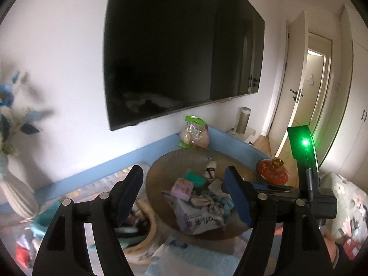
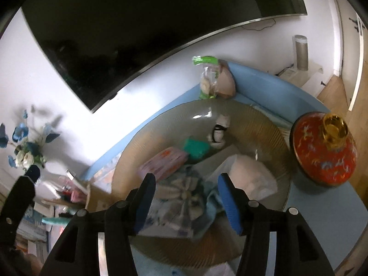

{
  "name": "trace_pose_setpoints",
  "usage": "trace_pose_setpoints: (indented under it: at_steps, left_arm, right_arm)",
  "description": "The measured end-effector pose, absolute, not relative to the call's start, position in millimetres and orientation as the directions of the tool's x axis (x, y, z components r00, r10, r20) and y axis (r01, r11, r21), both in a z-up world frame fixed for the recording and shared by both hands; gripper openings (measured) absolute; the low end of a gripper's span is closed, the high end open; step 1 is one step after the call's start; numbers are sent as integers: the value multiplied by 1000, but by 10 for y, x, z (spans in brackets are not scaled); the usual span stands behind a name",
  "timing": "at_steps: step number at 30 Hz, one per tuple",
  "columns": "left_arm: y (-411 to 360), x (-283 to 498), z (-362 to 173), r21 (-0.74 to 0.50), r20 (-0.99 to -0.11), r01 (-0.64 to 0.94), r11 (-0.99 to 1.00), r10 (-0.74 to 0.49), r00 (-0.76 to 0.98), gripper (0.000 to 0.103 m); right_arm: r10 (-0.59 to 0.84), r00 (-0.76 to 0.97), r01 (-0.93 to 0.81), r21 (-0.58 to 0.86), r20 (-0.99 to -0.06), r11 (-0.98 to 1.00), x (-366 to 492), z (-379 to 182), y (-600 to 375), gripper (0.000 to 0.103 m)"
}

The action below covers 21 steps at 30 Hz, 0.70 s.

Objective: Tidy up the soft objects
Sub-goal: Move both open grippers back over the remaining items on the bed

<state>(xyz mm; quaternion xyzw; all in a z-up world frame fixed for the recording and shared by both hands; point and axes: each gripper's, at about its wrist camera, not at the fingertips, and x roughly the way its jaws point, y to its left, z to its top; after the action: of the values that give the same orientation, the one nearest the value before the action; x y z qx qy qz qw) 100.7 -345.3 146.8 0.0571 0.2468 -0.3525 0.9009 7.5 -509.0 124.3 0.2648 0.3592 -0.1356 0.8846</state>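
Both grippers hang over the big round tray [image 2: 264,124]. The left gripper [image 1: 184,193] is open and holds nothing. The right gripper [image 2: 187,202] is open too. The soft cloth [image 2: 184,193], maybe a blurry towel, lies near the tray's front edge.

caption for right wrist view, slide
Open right gripper above a round tray of soft items, red jar beside it.

Both wrist cams face round tray [image 1: 161,168] [image 2: 271,124] w/ soft items, close.

White wall [image 1: 69,46]; dark TV [image 1: 179,50]; open door [image 1: 296,69]; floor [image 1: 264,141] probably wood.
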Motion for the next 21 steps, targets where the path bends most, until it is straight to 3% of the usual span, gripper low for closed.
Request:
trace_pose_setpoints:
  at_steps: [8, 14, 16, 18, 21]
  left_arm:
    - [-2494, 495, 1495, -45, -455, 585, 810, -538, 710, 71]
    - [-1337, 369, 1234, -91, -499, 396, 914, -386, 776, 71]
    - [-953, 352, 1132, -106, -506, 327, 939, -334, 796, 71]
    - [-655, 307, 1050, -88, -510, 268, 960, -274, 816, 71]
    - [-275, 291, 881, -77, -542, 193, 978, -204, 815, 71]
  right_arm:
    - [-52, 727, 339, 292, -684, 894, -236, 1486, -4459, 56]
    - [1, 773, 219, 268, -635, 938, -452, 1627, -3755, 63]
    - [29, 783, 174, 263, -621, 949, -459, 1627, -3513, 68]
    - [55, 790, 115, 237, -610, 965, -437, 1601, -3203, 82]
    - [101, 780, 20, 185, -618, 983, -347, 1486, -2707, 88]
